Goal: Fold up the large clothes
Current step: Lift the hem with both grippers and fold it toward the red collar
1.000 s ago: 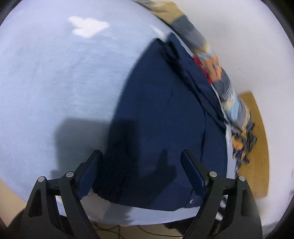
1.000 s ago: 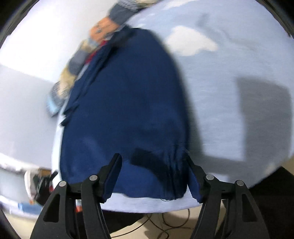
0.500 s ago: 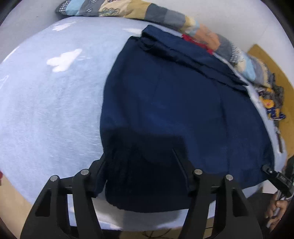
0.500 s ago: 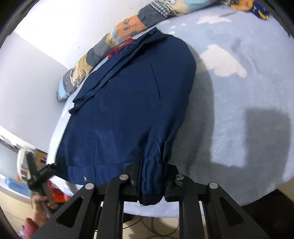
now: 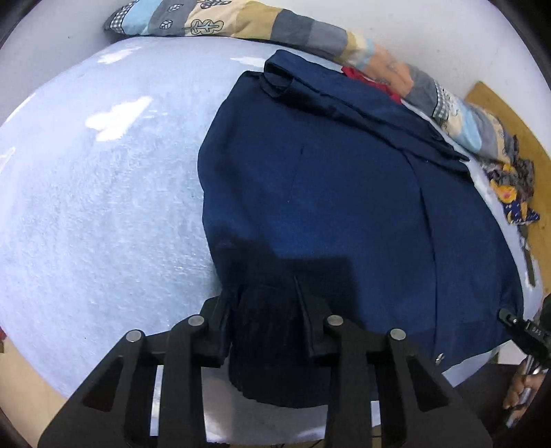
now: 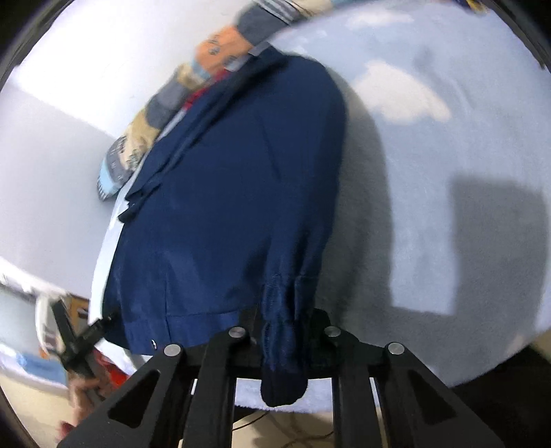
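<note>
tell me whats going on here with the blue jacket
A person with a gripper in each hand is starting to fold a navy jacket spread on a pale blue blanket. The right gripper is clamped on a ribbed cuff at the jacket's near edge. The left gripper has just been closing on the other ribbed cuff, with the fabric bunched between its jaws. A patchwork quilt lies along the wall behind.

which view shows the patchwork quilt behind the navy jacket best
The left wrist view. There the patchwork quilt runs sharp along the far edge of the bed, past the navy jacket, leaf prints readable. In the right wrist view the quilt is motion-blurred, bunched at the top and partly cut off.
</note>
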{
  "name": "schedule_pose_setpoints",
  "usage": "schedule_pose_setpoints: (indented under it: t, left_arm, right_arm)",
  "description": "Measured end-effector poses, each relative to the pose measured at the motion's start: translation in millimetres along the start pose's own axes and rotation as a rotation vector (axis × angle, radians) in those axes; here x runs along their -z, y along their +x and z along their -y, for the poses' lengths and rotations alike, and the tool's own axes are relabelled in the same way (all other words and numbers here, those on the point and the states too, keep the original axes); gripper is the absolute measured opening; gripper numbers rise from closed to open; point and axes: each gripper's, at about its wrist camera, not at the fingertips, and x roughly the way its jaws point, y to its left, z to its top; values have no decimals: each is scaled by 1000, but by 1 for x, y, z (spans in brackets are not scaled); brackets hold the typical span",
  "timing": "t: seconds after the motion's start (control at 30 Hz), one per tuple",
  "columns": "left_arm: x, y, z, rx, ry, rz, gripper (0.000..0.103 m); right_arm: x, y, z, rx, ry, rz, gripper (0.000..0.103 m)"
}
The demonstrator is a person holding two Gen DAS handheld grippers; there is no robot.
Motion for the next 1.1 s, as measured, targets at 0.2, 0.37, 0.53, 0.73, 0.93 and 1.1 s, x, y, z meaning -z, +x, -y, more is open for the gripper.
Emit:
schedule_pose_setpoints:
  t: [0.2,0.37,0.53,0.73,0.93,1.1]
  left_arm:
    - [-7,14,-7,109,-65,-39,70]
    - [-7,10,0,72,-18,-10,23]
    - [-9,8,-9,145,-76,-6,21]
    - [-8,8,-9,152,-106,-1,20]
    - [-12,-10,2,158,-70,58,19]
    - [-7,-38,6,196,-74,113,18]
  right_arm:
    - [-1,12,8,20,33,-36,15]
    - [0,13,9,22,38,-34,16]
    - [1,13,11,10,61,-33,17]
    - [-1,13,19,-7,87,-41,18]
    - [-6,-1,3,-39,21,12,12]
    - [-7,-31,-3,-176,19,93,10]
